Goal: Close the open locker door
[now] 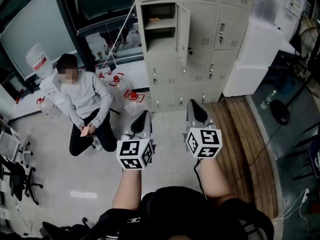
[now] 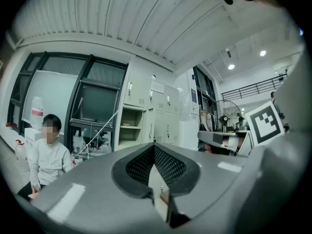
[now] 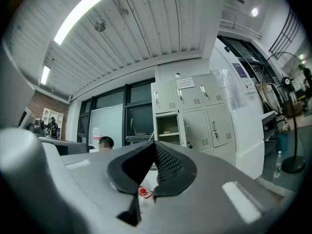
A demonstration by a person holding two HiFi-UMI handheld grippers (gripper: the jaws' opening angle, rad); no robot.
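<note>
Both hand-held grippers are held low and side by side, well apart from the lockers. The left hand-held gripper and the right hand-held gripper are each seen with jaws brought together at the tips, and nothing is clamped between them. The pale floor is spread below, and the locker bank is seen ahead of both grippers, standing on it. The open locker door is found in the upper part of the bank's left column, standing out from the right side of its compartment, so that a shelf inside is exposed. A person is seated on the floor to the left of the lockers. Red-capped bottles are set on the floor between that person and the bank.
</note>
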